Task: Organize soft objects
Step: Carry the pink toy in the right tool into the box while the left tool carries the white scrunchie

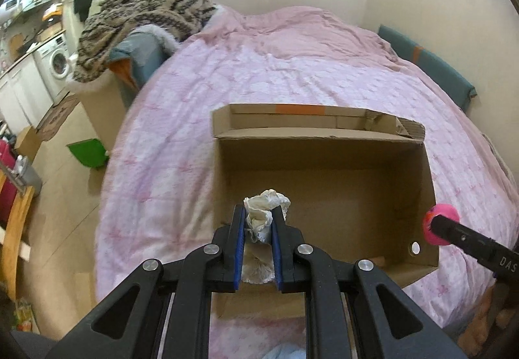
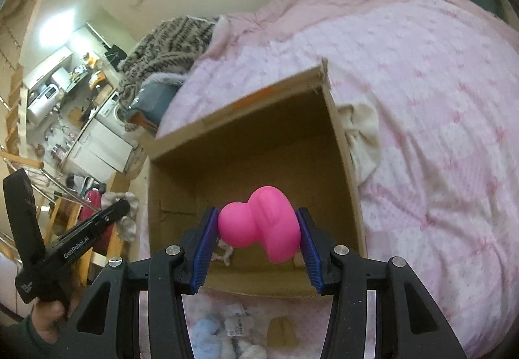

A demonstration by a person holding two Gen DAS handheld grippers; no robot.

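Observation:
An open cardboard box lies on the pink bedspread; it also shows in the right wrist view. My left gripper is shut on a crumpled white cloth and holds it over the box's near left part. My right gripper is shut on a pink squishy toy above the box's near edge. That toy and the right gripper show at the box's right rim in the left wrist view. Small white, blue and tan soft items lie on the bed before the box.
A cream cloth lies against the box's right outer wall. A striped furry blanket is heaped at the bed's far left corner. A green bin stands on the floor left of the bed. A teal headboard runs along the wall.

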